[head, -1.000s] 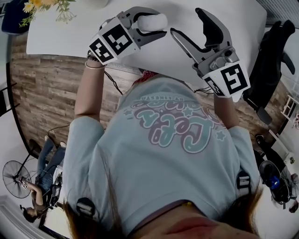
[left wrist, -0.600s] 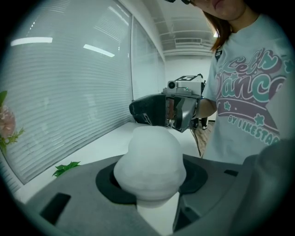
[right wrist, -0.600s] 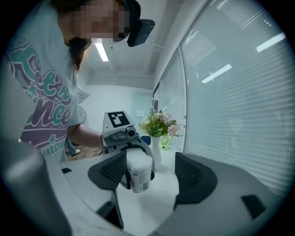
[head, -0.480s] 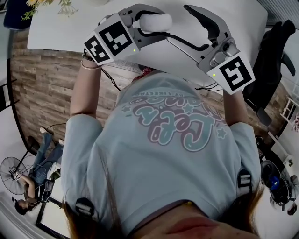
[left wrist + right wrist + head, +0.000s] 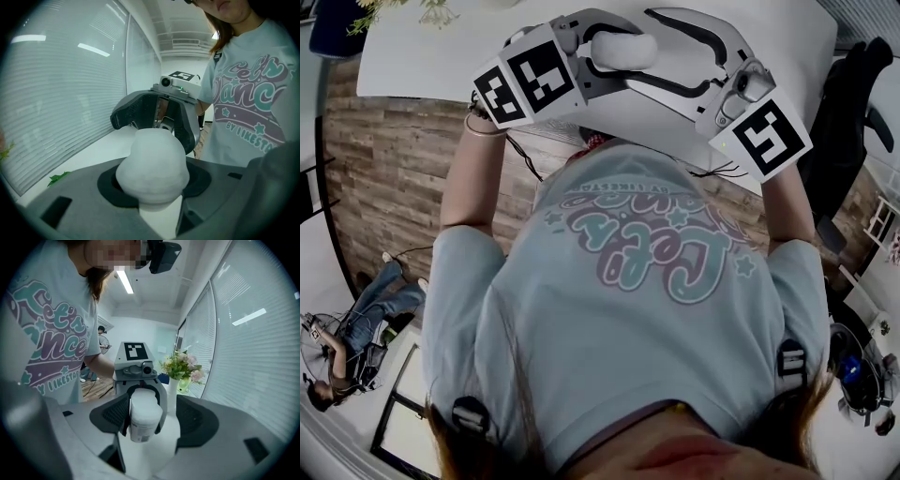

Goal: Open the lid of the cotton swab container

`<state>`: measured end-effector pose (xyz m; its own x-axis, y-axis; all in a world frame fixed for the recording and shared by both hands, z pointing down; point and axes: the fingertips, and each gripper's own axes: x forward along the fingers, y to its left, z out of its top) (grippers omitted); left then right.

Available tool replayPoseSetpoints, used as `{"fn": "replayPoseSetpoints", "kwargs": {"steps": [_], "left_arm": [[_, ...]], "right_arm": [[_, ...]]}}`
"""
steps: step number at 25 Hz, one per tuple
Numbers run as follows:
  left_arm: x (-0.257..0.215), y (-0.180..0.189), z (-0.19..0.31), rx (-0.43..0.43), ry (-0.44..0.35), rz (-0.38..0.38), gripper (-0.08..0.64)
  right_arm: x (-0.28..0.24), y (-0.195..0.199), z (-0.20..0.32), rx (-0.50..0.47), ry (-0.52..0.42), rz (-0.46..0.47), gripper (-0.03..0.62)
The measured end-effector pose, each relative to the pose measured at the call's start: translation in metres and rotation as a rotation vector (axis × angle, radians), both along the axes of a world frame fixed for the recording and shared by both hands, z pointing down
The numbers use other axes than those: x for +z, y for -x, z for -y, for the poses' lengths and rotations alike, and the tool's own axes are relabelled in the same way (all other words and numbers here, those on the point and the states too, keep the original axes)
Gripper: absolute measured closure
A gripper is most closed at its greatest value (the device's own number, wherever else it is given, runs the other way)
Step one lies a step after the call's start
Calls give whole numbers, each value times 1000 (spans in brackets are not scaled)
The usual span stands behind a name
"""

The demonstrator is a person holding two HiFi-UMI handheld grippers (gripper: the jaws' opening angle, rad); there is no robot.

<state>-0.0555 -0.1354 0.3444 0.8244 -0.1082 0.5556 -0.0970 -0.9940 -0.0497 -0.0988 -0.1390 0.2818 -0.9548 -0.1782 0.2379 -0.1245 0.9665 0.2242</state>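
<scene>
**A:** In the head view, where was the container?

**B:** The container [image 5: 628,52] was held over the table [image 5: 441,56], crosswise in the left gripper [image 5: 607,52]. Its jaws were closed on the container's two sides, about half way shut. The right gripper [image 5: 652,47] faced it with jaws wide apart, one tip on each side of the free end.

**A:** And the left gripper view?

**B:** It showed the same grip, with both pads pressed on the white container [image 5: 152,168]. Beyond it the right gripper [image 5: 157,122] was open and held nothing.

**A:** What did the right gripper view show?

**B:** Its own jaws were far apart. The container [image 5: 143,416] was between them, nearer to one pad. I could not tell if it touched that pad, and I saw no squeeze.

**A:** So which step was it?

**B:** I judged it was the reach for the lid. The lid seemed still closed, because I saw no gap. Next, the right jaws should close on the free end while the left gripper holds firm. Whether the lid needs a twist or a pull I could not tell, as no seam was clear.
</scene>
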Motion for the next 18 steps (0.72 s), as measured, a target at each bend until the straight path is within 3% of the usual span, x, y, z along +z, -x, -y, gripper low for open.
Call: {"fn": "replayPoseSetpoints", "kwargs": {"steps": [8,18], "left_arm": [[-6,-6,-9,36,-2,-4,357],[-12,-4,-10,37,8,-26,357]], "right_arm": [[1,2,-10,-93,-49,-80,296],[0,8,-19,-168,-13,-79,371]]}}
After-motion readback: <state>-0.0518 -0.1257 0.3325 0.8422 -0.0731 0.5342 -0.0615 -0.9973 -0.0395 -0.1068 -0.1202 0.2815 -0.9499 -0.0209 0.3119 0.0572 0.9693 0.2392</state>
